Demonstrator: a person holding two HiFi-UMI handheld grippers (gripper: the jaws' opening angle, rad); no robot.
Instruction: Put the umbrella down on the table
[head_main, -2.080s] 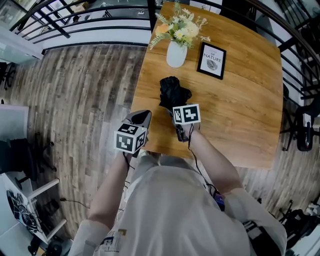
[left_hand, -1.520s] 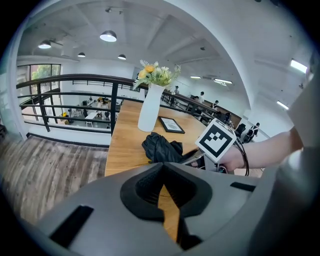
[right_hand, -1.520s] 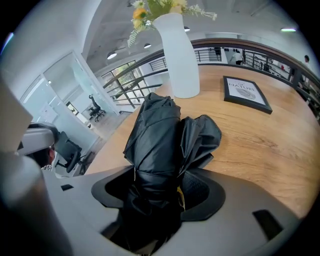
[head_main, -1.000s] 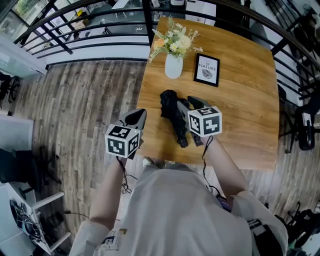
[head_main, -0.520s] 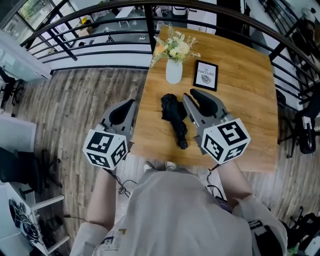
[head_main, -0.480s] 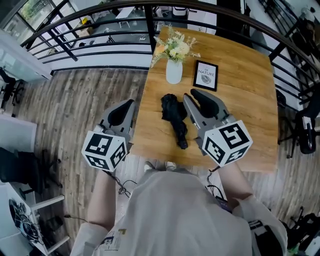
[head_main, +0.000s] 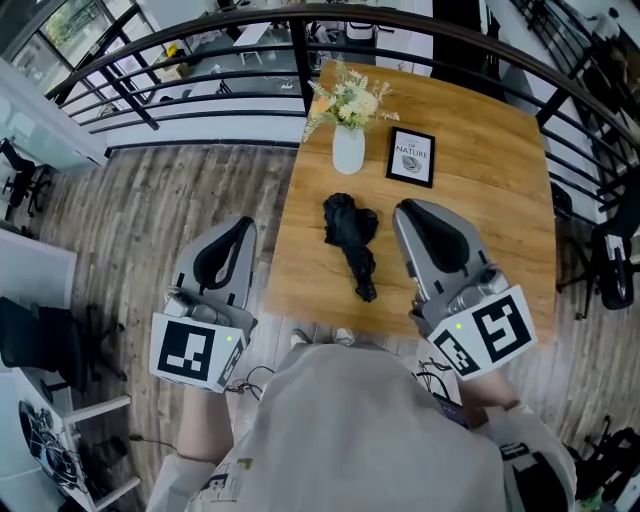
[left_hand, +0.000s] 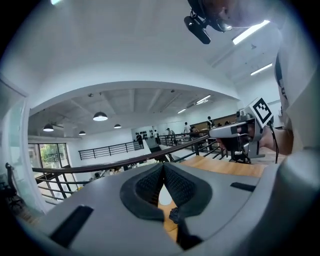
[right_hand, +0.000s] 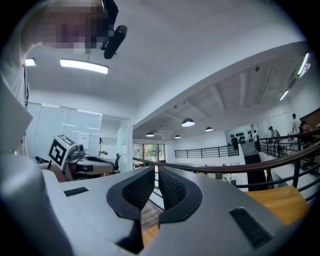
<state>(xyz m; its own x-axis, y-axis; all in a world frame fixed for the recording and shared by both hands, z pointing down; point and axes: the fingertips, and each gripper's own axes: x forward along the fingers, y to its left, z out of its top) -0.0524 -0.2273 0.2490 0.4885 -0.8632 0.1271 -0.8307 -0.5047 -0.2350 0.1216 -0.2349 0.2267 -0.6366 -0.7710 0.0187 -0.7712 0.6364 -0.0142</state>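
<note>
The black folded umbrella (head_main: 352, 242) lies on the wooden table (head_main: 490, 200), handle toward the near edge, with nothing touching it. My left gripper (head_main: 240, 226) hovers high over the floor left of the table. Its pads meet at the tip (left_hand: 163, 168) and hold nothing. My right gripper (head_main: 408, 211) hangs above the table just right of the umbrella. Its jaws are closing, with only a narrow slit left between the pads (right_hand: 155, 173) and nothing in it. Both grippers point level, out past the railing.
A white vase of flowers (head_main: 349, 135) and a framed picture (head_main: 411, 157) stand at the far side of the table. A black railing (head_main: 200, 45) curves round behind it. Wooden floor (head_main: 160, 200) lies to the left, and dark chairs (head_main: 610, 270) stand at the right.
Both grippers have risen toward the camera and drawn back from the table. The right jaws have gone from wide open to nearly closed. The umbrella has stayed where it was.
</note>
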